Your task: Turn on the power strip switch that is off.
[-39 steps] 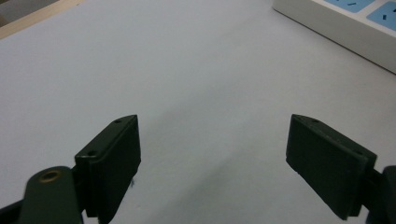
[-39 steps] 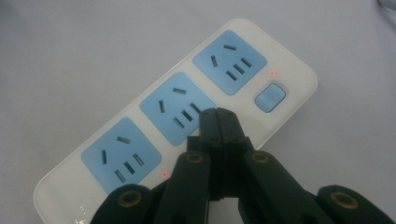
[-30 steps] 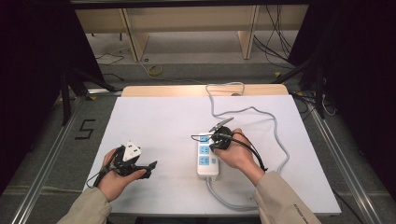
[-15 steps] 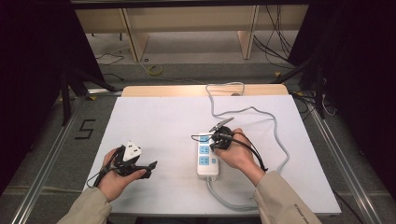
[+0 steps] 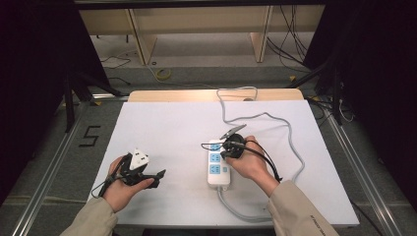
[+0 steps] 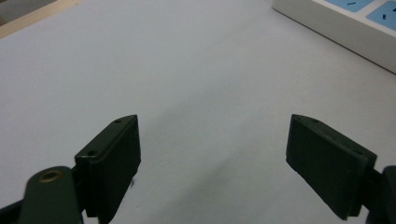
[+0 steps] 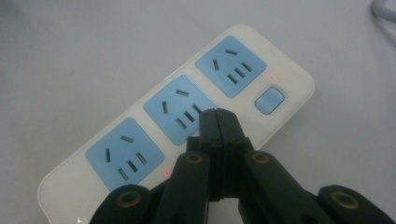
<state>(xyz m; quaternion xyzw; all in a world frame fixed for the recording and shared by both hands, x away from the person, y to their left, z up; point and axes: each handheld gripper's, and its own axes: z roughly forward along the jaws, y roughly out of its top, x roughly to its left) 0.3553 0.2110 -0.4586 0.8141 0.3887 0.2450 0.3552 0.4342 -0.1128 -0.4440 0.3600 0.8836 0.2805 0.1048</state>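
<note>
A white power strip [image 5: 216,166] with three blue sockets lies on the white table, right of centre. In the right gripper view the strip [image 7: 140,135] runs diagonally, with a blue button [image 7: 269,100] and small red lights beside the sockets. My right gripper [image 7: 217,117] is shut with nothing between its jaws, and its tips hover at the middle socket. From above, that right gripper [image 5: 221,150] sits over the strip's far half. My left gripper [image 5: 158,179] is at the front left, well apart from the strip. In its own view the left gripper [image 6: 215,135] is wide open over bare table.
The strip's grey cord [image 5: 291,142] loops right and runs off the table's far edge [image 5: 211,96]. A corner of the strip [image 6: 345,23] shows at the top right of the left gripper view. Metal rails and dark floor flank the table.
</note>
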